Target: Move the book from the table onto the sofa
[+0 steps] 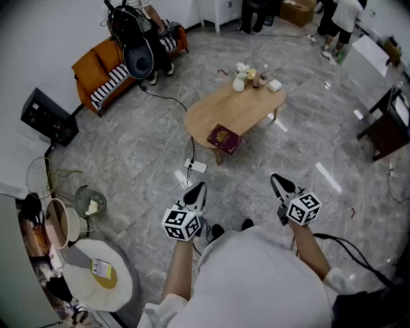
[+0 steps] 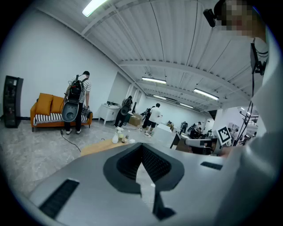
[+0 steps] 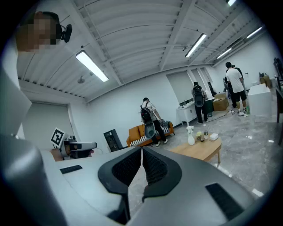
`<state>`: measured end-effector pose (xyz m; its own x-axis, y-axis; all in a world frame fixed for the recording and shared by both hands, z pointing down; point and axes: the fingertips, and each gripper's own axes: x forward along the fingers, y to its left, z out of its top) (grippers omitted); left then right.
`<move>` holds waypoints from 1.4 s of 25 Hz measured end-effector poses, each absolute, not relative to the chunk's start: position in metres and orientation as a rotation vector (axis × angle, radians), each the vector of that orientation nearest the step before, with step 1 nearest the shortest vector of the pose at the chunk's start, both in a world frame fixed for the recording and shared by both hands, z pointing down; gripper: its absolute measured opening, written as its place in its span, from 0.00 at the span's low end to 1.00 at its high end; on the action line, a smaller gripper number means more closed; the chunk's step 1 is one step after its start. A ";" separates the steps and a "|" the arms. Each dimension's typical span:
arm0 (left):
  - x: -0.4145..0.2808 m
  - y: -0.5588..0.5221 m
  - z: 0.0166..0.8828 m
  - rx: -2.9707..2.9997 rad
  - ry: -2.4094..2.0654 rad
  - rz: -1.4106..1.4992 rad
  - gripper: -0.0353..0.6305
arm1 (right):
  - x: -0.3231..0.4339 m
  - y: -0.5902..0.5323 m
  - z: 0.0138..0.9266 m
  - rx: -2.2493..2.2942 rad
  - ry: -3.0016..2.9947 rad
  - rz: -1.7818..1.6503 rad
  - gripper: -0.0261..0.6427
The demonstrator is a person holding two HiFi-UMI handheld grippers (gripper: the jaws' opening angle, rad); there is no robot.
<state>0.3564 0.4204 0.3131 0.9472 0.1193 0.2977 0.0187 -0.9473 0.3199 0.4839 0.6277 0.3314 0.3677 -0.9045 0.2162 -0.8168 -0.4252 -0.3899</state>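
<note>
The left gripper (image 1: 197, 188) and right gripper (image 1: 277, 179) have their jaws pressed together, empty. The maroon book (image 1: 224, 139), its gold emblem unreadable, lies on the table's (image 1: 246, 109) near end. The orange sofa (image 1: 93, 69) stands far left.

Location type: large open-plan lab or studio hall with a mock living-room corner.

Indicators:
- Ribbed white ceiling (image 2: 177, 39) with strip lights (image 2: 154, 80).
- Grey stone-pattern floor (image 1: 128, 160).
- Orange sofa (image 1: 102, 70) at the far left wall.
- Low wooden counter (image 1: 240, 109) mid-floor.
- White desk (image 2: 108, 109) and cartons (image 1: 298, 11) at the far end.
- Several people (image 1: 339, 19) standing about.
</note>
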 end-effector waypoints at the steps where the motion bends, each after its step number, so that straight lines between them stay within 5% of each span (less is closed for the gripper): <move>1: 0.356 0.421 0.314 2.784 0.101 0.456 0.06 | 0.484 0.628 0.332 -2.411 1.544 -0.594 0.10; 35: 0.376 0.464 0.362 2.706 -0.050 0.573 0.06 | 0.514 0.664 0.381 -2.287 1.677 -0.740 0.10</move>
